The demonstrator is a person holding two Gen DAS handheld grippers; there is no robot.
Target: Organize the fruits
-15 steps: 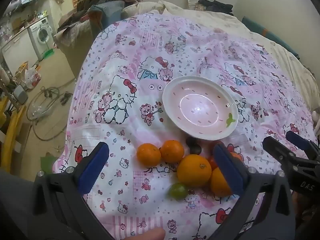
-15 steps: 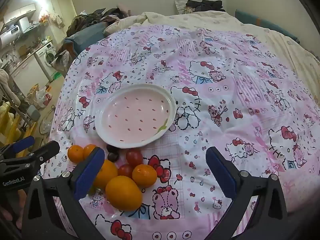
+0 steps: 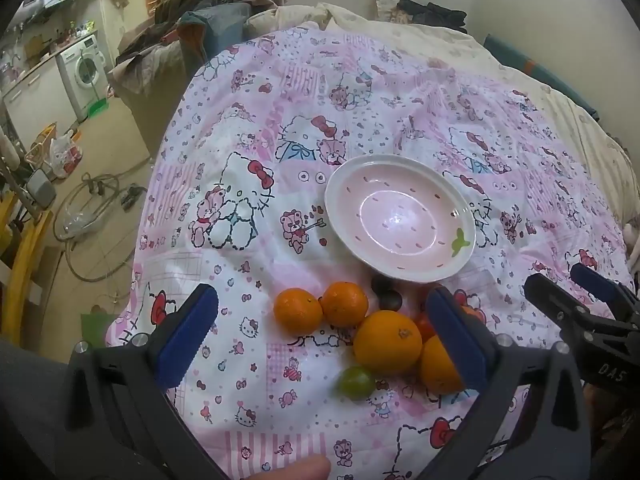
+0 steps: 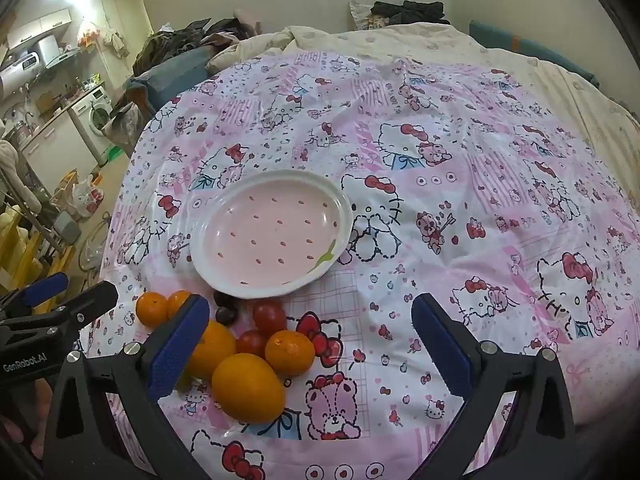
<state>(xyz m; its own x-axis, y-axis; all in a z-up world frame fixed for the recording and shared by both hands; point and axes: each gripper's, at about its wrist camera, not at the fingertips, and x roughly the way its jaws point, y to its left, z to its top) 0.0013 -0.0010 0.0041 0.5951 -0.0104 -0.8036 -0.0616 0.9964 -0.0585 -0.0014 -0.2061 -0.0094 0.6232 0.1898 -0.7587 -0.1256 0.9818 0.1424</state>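
An empty pink plate [image 3: 400, 220] with a white rim sits on the patterned bedspread; it also shows in the right wrist view [image 4: 272, 232]. Just in front of it lies a cluster of fruit: two small oranges [image 3: 298, 311], a large orange [image 3: 387, 341], another orange [image 3: 438, 366], red tomatoes [image 4: 269, 316], dark grapes [image 3: 386, 296] and a green fruit [image 3: 356, 382]. My left gripper [image 3: 322, 340] is open and empty, hovering over the fruit. My right gripper [image 4: 310, 344] is open and empty, just right of the cluster.
The pink cartoon-print cloth [image 4: 440, 200] covers a bed. The bed's left edge drops to a floor with a washing machine [image 3: 86, 74], bags and cables. Piled clothes [image 3: 208, 8] lie at the far end.
Both views shifted very slightly. The fruit and plate have not moved, and both grippers stay open.
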